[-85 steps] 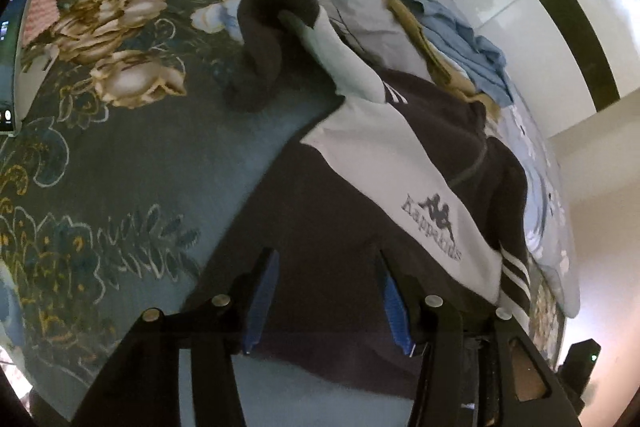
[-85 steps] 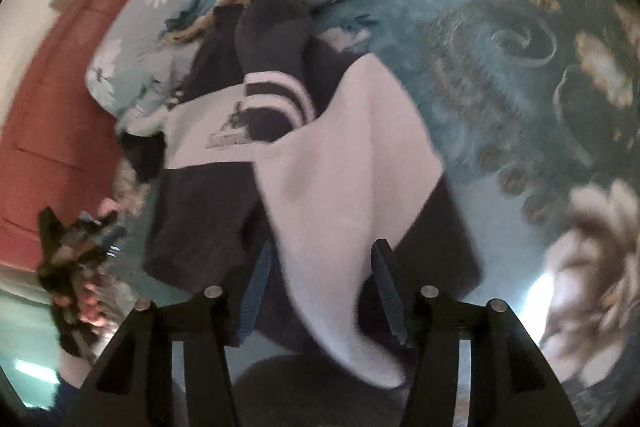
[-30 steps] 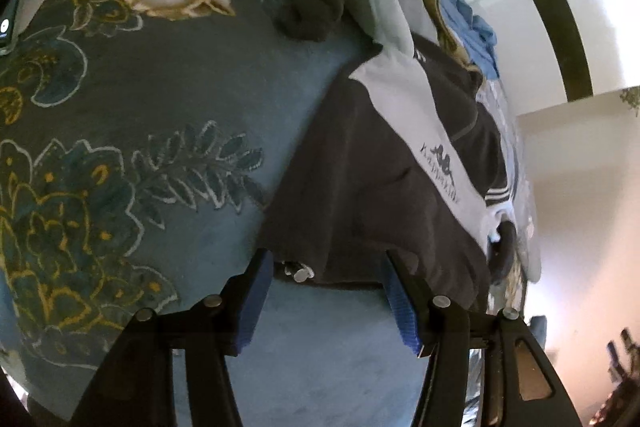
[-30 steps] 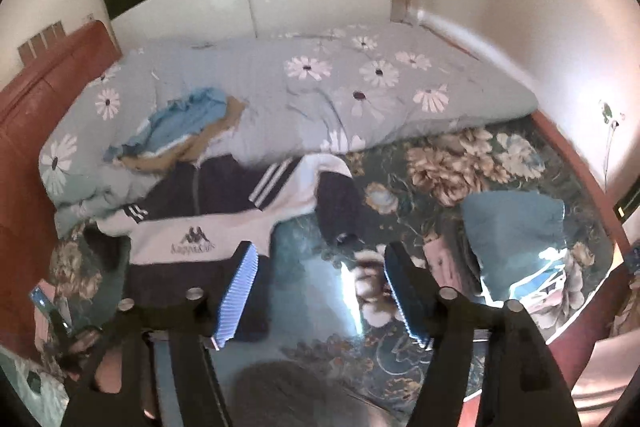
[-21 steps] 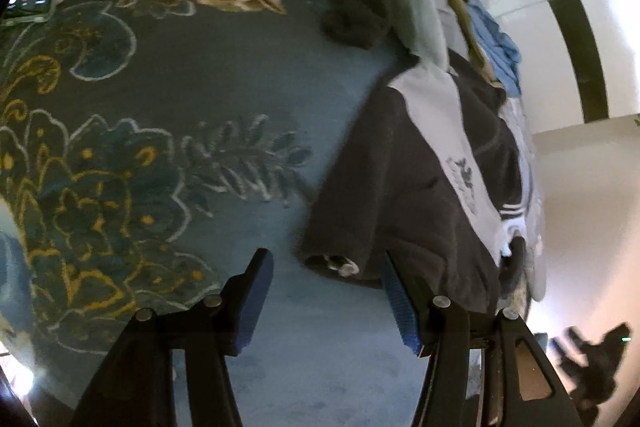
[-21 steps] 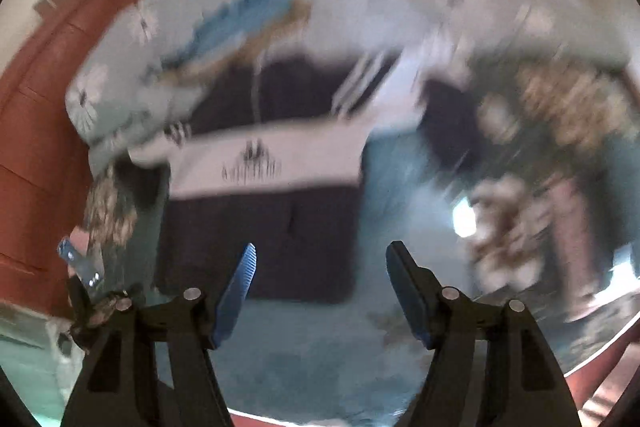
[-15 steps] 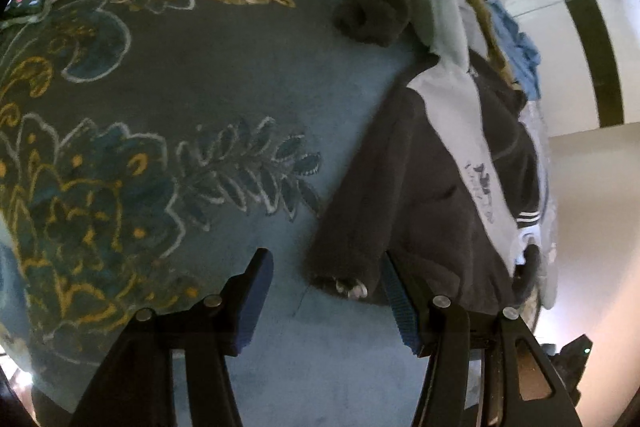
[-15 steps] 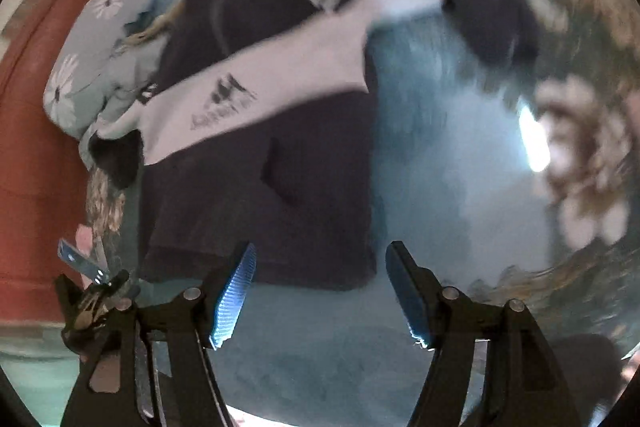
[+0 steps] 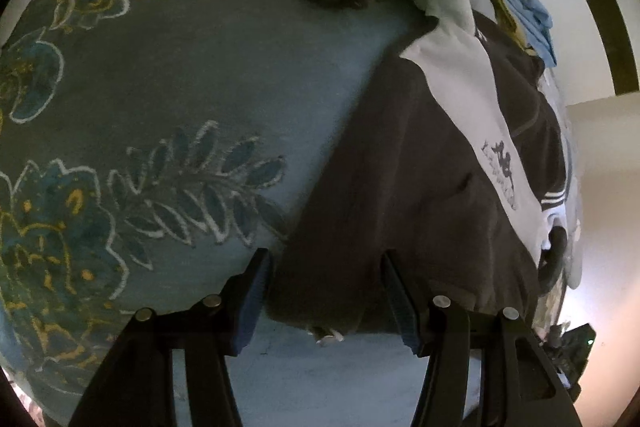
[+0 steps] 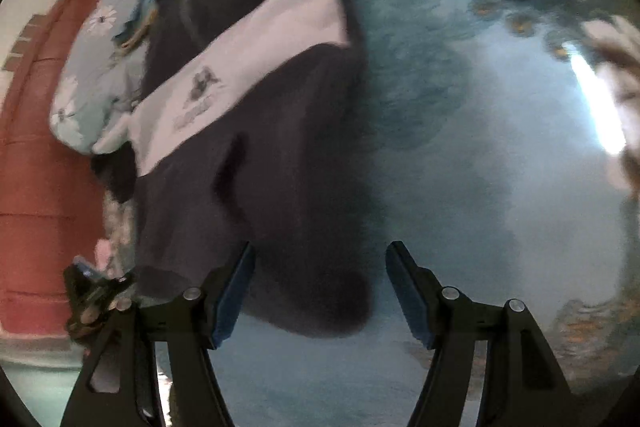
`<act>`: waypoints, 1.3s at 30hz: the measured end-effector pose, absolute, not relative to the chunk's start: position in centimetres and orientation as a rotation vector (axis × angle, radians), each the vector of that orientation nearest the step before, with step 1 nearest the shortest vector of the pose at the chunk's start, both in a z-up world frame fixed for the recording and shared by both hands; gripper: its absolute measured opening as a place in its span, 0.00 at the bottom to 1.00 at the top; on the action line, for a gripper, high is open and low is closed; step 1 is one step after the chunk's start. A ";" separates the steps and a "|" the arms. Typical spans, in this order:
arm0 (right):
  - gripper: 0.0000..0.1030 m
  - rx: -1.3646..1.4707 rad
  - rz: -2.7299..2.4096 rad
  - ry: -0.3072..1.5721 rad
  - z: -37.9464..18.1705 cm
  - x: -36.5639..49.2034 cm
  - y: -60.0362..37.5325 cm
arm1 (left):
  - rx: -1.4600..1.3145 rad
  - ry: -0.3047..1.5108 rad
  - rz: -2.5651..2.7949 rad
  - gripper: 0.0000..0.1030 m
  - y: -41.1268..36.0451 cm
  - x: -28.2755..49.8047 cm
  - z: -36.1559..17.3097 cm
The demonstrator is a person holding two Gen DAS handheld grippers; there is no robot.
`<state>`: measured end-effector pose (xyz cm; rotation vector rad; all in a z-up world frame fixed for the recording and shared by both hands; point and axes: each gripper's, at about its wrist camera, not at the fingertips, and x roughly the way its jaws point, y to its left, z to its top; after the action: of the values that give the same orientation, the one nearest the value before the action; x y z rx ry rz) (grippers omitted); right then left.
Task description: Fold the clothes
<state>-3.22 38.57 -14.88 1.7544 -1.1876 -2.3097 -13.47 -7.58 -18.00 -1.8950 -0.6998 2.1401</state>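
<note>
A big bed with a blue flower blanket (image 9: 208, 75) filled the room, a red-brown headboard (image 10: 36, 163) stood at 1 end, a white wall (image 9: 576, 7) with a dark stripe (image 9: 600, 39) rose behind, and bright light (image 10: 596, 107) shone on the blanket.

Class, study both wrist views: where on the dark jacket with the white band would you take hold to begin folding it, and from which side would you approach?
Probably the bottom hem of the dark jacket, at its two near corners. The hem lies flat along the floral blanket, nearest the person, and each open claw, left and right, already straddles a corner, so come in from the near edge, low.
</note>
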 end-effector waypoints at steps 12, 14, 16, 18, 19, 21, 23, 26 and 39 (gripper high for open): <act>0.09 1.627 -2.225 -1.198 -12.2 -1.8 36.9 | -1.728 -0.787 2.231 0.20 -8.7 -11.5 -14.5; 0.08 1.518 -2.229 -1.263 -9.9 -1.4 38.2 | -1.643 -0.861 2.219 0.19 -9.7 -10.8 -12.1; 0.08 1.437 -2.248 -1.280 -7.4 -0.6 39.5 | -1.565 -0.911 2.208 0.19 -10.5 -10.2 -9.7; 0.08 1.398 -2.274 -1.270 -5.6 0.4 40.4 | -1.538 -0.829 2.249 0.19 -11.0 -9.2 -8.4; 0.08 1.419 -2.294 -1.249 -5.3 1.0 40.7 | -1.552 -0.798 2.258 0.19 -11.1 -8.6 -8.6; 0.08 1.502 -2.322 -1.203 -6.2 1.8 41.2 | -1.615 -0.765 2.260 0.19 -11.0 -7.8 -10.0; 0.08 1.627 -2.296 -1.247 -8.7 2.8 41.9 | -1.703 -0.795 2.236 0.19 -11.0 -6.9 -12.4; 0.08 1.766 -2.238 -1.315 -12.2 4.1 41.9 | -1.804 -0.845 2.190 0.19 -10.9 -5.3 -15.0; 0.08 1.974 -2.262 -1.200 -13.6 4.8 41.5 | -1.887 -0.712 2.227 0.19 -10.2 -2.8 -16.6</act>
<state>4.83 41.52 -13.63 1.9741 -1.2002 -2.2625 -2.81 -10.23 -16.58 -1.8868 -0.7117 2.2273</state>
